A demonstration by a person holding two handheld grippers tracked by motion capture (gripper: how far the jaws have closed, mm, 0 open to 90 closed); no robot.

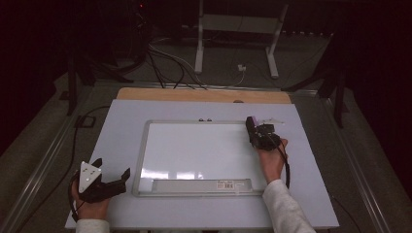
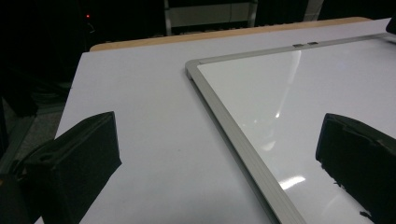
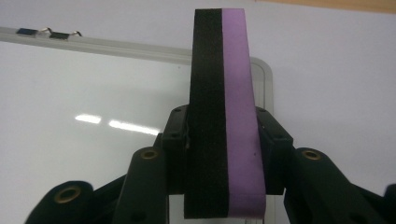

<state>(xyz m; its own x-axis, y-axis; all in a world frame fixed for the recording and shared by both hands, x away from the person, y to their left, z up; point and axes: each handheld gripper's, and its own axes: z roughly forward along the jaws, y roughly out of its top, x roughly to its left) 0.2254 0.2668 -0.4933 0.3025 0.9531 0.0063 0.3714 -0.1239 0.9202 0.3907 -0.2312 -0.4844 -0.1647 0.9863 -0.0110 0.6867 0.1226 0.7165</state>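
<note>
Right gripper view: fingers (image 3: 224, 140) squeeze the eraser (image 3: 226, 116) above the whiteboard (image 3: 93, 140) corner on the pale worktop (image 3: 327, 70); dark room.

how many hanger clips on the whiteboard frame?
2. Both sit side by side on the whiteboard frame's far edge, near its middle: left clip, right clip. The eraser in the right claw may hide others.

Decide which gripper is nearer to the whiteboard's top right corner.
Right. The right gripper, clamped on a purple-and-black eraser, is at that corner of the whiteboard; the left gripper sits open off its bottom left corner.
</note>
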